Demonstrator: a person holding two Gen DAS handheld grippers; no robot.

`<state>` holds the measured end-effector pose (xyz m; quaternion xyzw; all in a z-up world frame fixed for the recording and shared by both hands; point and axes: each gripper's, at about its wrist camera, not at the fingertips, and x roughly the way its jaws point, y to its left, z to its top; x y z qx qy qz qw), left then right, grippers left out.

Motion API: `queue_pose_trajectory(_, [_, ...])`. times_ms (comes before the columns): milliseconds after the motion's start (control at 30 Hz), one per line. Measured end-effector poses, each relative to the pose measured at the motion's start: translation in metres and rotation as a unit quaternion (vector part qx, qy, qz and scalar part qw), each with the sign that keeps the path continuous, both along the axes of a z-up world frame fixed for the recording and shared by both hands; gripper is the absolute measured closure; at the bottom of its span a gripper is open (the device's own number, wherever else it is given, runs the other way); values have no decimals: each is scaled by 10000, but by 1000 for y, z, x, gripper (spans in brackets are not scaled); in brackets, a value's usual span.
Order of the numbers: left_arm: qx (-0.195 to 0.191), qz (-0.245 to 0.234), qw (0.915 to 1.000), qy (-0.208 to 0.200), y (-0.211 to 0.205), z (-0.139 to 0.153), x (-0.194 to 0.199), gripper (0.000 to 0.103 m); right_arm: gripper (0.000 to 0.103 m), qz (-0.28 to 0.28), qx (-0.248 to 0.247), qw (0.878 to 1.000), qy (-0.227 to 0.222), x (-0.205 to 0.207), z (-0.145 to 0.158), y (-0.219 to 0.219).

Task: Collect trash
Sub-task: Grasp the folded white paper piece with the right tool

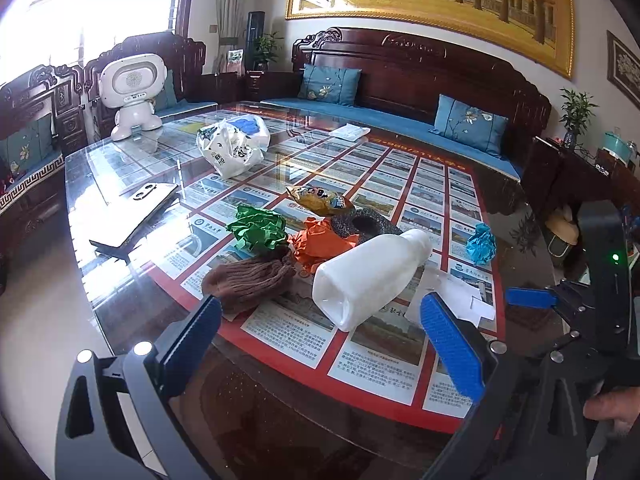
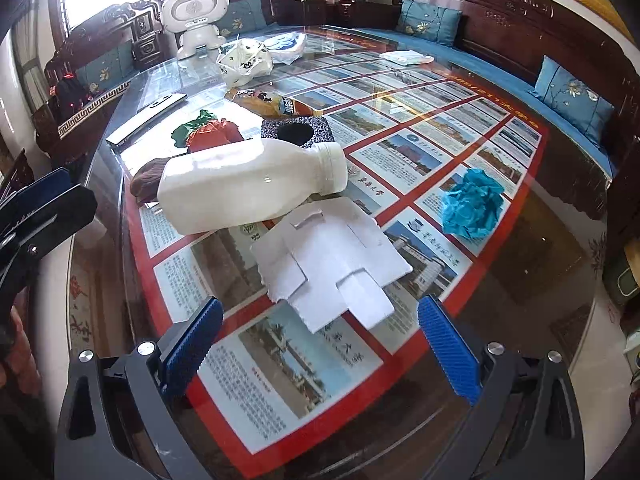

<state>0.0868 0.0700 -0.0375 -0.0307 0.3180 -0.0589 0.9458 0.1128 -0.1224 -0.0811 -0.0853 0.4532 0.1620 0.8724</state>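
Two open grippers, one scattered pile

Both the left gripper and right gripper hover spread and empty. Nearest the right lies the flat white card, best pinched by its raised edge. Trash on the glass table: one white bottle, three paper wads, one snack wrapper.

bright daylight | window blown out | glass glare | fisheye-warped edges
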Motion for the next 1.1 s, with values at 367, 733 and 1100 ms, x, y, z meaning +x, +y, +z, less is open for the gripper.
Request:
queue_pose_trajectory(367, [-57,-25,10000,50,3,-7,19,4,8,176,-125,9990,392,55,-23,18])
queue_pose_trajectory(733, [9,-106,9999,121,-4,-10,22,4,15,158,-78,9994,312,46,-24,15])
queue_pose_trajectory(1100, [41,-184,9996,186,-9,-13,23,4,52,102,136,9998,138,33,-16,8])
